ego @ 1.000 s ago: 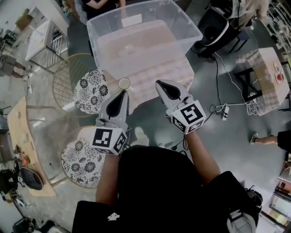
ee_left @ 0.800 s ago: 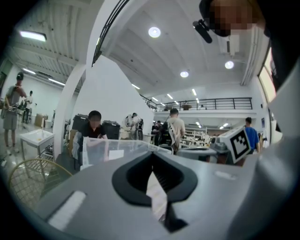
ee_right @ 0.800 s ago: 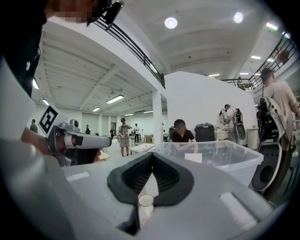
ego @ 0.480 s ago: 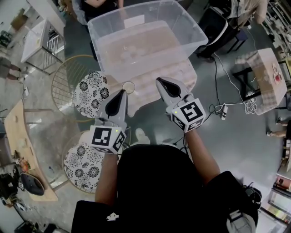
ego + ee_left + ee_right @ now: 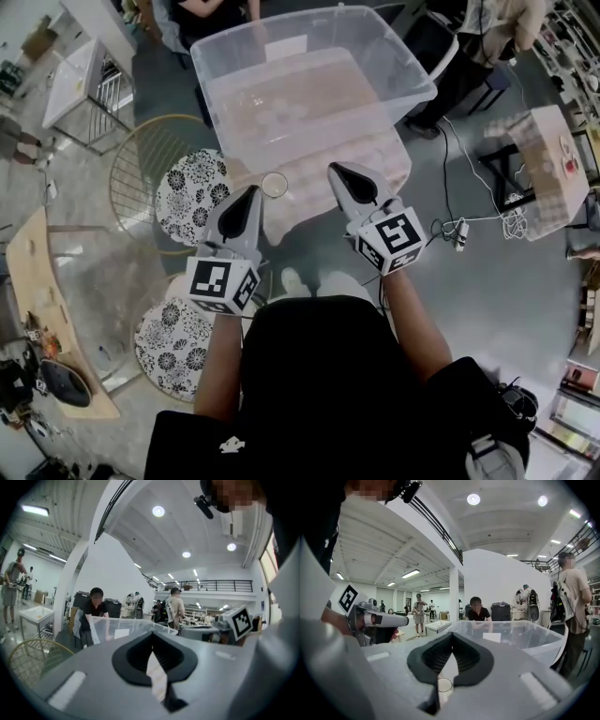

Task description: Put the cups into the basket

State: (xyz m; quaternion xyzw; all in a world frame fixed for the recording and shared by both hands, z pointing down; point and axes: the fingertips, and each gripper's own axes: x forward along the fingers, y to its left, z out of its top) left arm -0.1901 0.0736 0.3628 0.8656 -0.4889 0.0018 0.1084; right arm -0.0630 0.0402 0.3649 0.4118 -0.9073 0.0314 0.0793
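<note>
Two grippers, the left gripper (image 5: pixel 251 191) and the right gripper (image 5: pixel 336 170), have their jaws pressed together and hold nothing. One cup (image 5: pixel 275 185) stands on the table (image 5: pixel 292 212), outside the one clear basket (image 5: pixel 410 66), just beside the left gripper's tip.

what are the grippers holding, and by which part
Nothing. The left gripper and right gripper are both shut and empty; the cup stands free between them.

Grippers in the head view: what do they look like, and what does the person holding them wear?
The left gripper and right gripper match: pale grey tapered bodies, black ribbed pads, and a white cube with black square markers at each rear. The person wears a black short-sleeved top.
</note>
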